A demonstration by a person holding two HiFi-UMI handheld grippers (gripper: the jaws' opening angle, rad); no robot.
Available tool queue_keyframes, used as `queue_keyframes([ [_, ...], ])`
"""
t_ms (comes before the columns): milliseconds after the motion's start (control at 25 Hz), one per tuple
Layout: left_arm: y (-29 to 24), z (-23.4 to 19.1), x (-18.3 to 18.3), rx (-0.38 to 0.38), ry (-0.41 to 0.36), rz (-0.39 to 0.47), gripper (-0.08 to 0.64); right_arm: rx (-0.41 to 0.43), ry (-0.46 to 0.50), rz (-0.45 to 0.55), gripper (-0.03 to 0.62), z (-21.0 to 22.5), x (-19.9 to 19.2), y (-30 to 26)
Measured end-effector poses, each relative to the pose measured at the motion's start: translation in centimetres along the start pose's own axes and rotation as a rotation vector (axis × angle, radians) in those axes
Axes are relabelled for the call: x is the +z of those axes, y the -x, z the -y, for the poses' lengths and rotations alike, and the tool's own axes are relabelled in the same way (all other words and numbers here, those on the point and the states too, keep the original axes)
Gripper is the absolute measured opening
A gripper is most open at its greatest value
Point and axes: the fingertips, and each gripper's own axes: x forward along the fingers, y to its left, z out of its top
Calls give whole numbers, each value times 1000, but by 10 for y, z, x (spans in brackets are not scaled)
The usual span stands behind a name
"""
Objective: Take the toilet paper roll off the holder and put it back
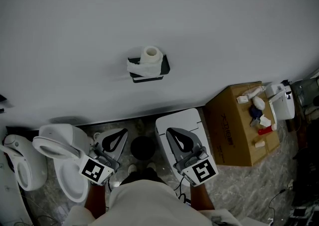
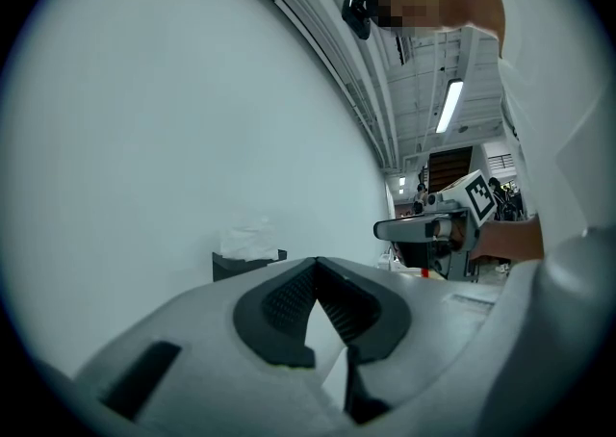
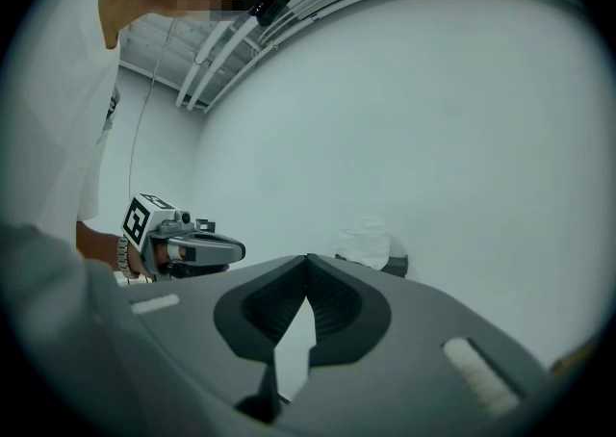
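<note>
The toilet paper roll (image 1: 151, 55) is found a little above the centre of the head view. It is set on a dark holder (image 1: 148, 73) that is fixed to the pale wall (image 1: 224, 31). Its hollow core is turned towards the camera, so it is judged to stand on end, and a loose tail of paper is draped over the holder's left front.

The roll is expected to be light and soft. It could be crushed by a hard squeeze, and the hanging tail could unwind if it is dragged. A gentle hold across the round body, above the holder's edge, is judged best; a pinch through the core wall would be an alternative.

The left gripper (image 1: 119, 135) is shown low in the head view, left of centre, with its jaws pressed together and nothing between them. The right gripper (image 1: 173, 134) is shown low and just right of centre, likewise closed on nothing. Both are held well apart from the roll, which lies higher in the frame and between the two.

In the left gripper view the roll is seen beyond the closed tips and to their left. In the right gripper view it is seen beyond and to their right. The jaws would have to be spread before any hold could be taken.
</note>
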Motion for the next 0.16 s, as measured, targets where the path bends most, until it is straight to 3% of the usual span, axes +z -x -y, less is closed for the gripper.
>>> queue_keyframes([
  [160,1,0,0,2,0,1,-3,6,-1,5,8,-1,0,-1],
])
